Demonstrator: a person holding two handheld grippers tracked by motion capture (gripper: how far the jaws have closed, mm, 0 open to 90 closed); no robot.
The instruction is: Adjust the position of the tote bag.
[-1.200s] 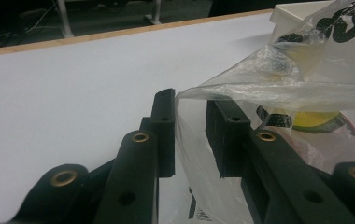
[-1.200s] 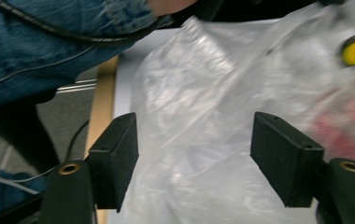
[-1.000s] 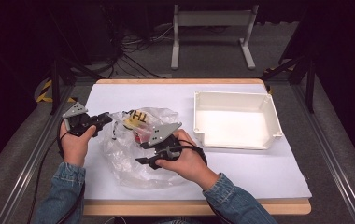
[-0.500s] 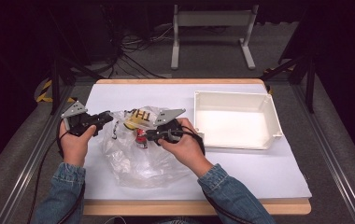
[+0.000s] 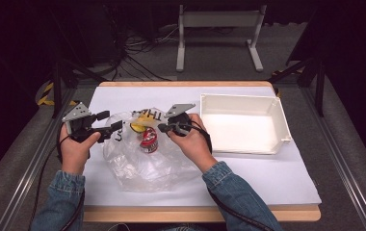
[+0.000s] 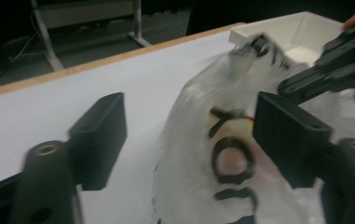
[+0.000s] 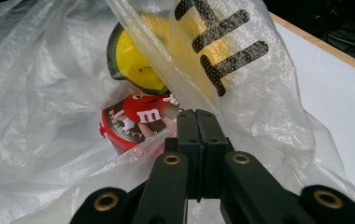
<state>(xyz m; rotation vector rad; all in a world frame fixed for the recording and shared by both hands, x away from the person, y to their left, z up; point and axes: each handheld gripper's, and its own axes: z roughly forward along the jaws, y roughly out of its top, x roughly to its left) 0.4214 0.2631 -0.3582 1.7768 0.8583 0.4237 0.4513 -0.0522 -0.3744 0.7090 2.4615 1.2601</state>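
High view, left to right: left gripper (image 5: 116, 129) has just been opening, jaws apart at the plastic bag (image 5: 142, 166) edge, pressing nothing. Right gripper (image 5: 163, 127) has just clamped shut, jaws together on bag film near the mouth. Red candy tub (image 5: 148, 139) and yellow item (image 5: 139, 126) sit inside the bag, mid-table. White bin (image 5: 241, 124) empty, to the right. Risk: with one pinch point only, a pull could drag or tip the tub, or the film could slip or tear. White sheet (image 5: 267, 178) covers a wooden table; dark room, cables on floor.
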